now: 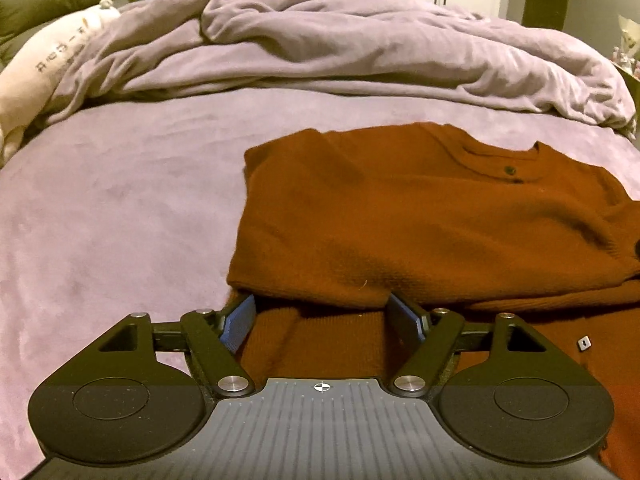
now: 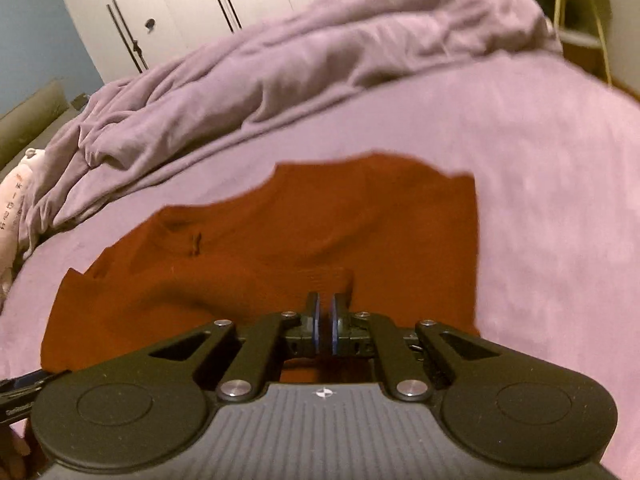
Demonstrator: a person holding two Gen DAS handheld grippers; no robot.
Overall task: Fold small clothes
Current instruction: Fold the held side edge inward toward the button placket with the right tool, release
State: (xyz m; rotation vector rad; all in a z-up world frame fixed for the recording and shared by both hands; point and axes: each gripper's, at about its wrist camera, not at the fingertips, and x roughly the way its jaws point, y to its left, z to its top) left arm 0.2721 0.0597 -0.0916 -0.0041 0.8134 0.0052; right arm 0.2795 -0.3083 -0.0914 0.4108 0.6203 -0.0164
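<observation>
- Sweater [image 1: 420, 224], rust-brown, flat on lilac bed sheet [image 1: 120, 208]; crumpled duvet [image 1: 320, 48] behind it, well apart.
- Left gripper [image 1: 322, 316]: jaws spread wide, blue pads [image 1: 240, 322] either side of a folded-over sweater flap; pad tips hidden under flap edge, grip on cloth not confirmed.
- Right gripper [image 2: 324, 322]: jaws nearly closed, thin gap between pads; positioned low over sweater [image 2: 280, 248] near a ribbed cuff or hem; whether cloth pinched between pads, cannot tell.
- Left view only: neckline with two dark buttons [image 1: 510, 170], small white tag [image 1: 584, 343] on lower layer, white plush [image 1: 40, 68] at far left.
- Right view only: sweater's right edge, straight against sheet [image 2: 552, 200]; part of the left gripper at bottom left.
- Right view motion-blurred; neckline detail smeared.
- Left view: sweater cut off at right frame edge.
</observation>
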